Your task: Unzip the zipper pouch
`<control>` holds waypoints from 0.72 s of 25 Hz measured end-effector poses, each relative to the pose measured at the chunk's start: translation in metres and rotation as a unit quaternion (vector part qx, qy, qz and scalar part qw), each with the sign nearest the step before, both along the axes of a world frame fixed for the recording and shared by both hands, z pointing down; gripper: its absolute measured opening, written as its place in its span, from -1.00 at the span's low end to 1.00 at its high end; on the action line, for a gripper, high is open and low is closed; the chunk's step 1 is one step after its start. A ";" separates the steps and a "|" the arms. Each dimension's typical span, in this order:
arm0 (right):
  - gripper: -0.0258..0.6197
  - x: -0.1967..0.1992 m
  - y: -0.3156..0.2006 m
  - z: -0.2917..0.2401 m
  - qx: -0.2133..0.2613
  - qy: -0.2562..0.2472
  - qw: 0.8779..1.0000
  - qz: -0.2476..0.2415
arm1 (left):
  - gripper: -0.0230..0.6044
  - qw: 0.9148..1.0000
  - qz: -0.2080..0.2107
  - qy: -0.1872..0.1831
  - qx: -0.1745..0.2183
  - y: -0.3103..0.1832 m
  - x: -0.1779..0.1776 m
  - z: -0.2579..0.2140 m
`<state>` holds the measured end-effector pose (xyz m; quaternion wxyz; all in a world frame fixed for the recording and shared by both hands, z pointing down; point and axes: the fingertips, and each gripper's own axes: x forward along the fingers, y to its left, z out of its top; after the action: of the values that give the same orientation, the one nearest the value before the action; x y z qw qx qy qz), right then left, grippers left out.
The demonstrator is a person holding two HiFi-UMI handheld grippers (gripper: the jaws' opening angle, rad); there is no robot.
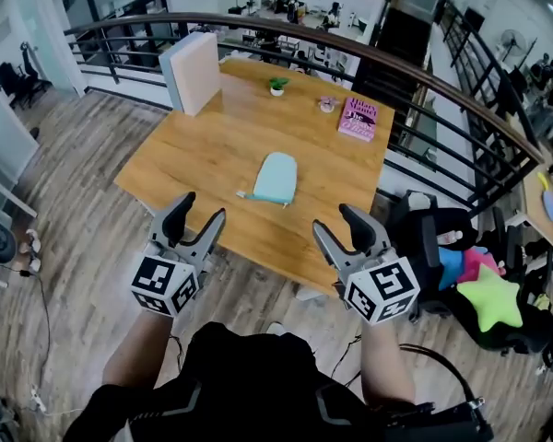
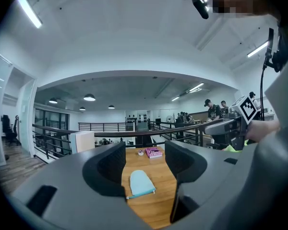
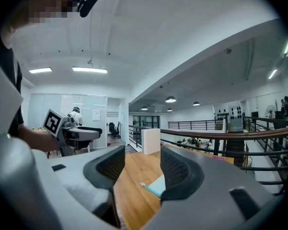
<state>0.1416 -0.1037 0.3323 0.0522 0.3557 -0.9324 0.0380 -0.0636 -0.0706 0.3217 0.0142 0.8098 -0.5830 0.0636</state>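
Person: dark-clad torso at the very bottom of the head view, both forearms reaching forward
Left gripper [image 1: 203, 208]: up in the air over the near edge of the table [image 1: 194, 168], jaws spread wide, nothing between them; its own view looks straight through the gap at the pouch lying beyond
Right gripper [image 1: 334, 220]: level with its partner, off to the right, jaws released and apart, gripping nothing
Marker cubes: one on each gripper, nearest the person, black-and-white squares facing up
Zipper pouch [image 1: 276, 178]: pale blue, flat on the wood near the table's middle, rounded end toward the far side, straight edge toward the near side, a small pull sticking out at its near left corner
Pouch and grippers: well apart, neither one touching it
Zipper: how far it runs is too small to tell
Right gripper view: only the pouch's corner and its pull peek out from behind the right-hand jaw
White box [image 1: 192, 70]: standing upright at the table's far left corner
Pink book [image 1: 358, 118]: lying flat at the far right
Small plant [image 1: 277, 86]: at the far edge, between box and book
Little pink thing [image 1: 327, 104]: just left of the book, too small to name
Railing [image 1: 424, 76]: dark, curving round the far and right sides of the table
Star cushion [image 1: 489, 300]: yellow-green, on a black chair right of the table
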 end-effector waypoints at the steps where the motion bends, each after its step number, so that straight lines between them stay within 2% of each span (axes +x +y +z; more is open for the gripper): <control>1: -0.18 0.002 -0.005 0.001 0.001 0.002 1.000 0.000 | -0.08 1.000 0.001 0.000 -0.001 -0.007 0.002 0.000; 9: -0.19 -0.001 -0.039 0.004 -0.009 0.003 1.000 0.028 | -0.08 0.999 0.048 0.004 -0.006 -0.059 0.007 0.001; 18: -0.23 -0.050 -0.080 0.021 -0.031 0.018 0.995 0.091 | -0.08 0.993 0.115 0.006 -0.005 -0.126 -0.049 0.012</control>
<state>0.0914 -0.1834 0.3536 0.0762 0.4375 -0.8936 0.0656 -0.1122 -0.1967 0.3337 0.0147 0.8719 -0.4854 0.0629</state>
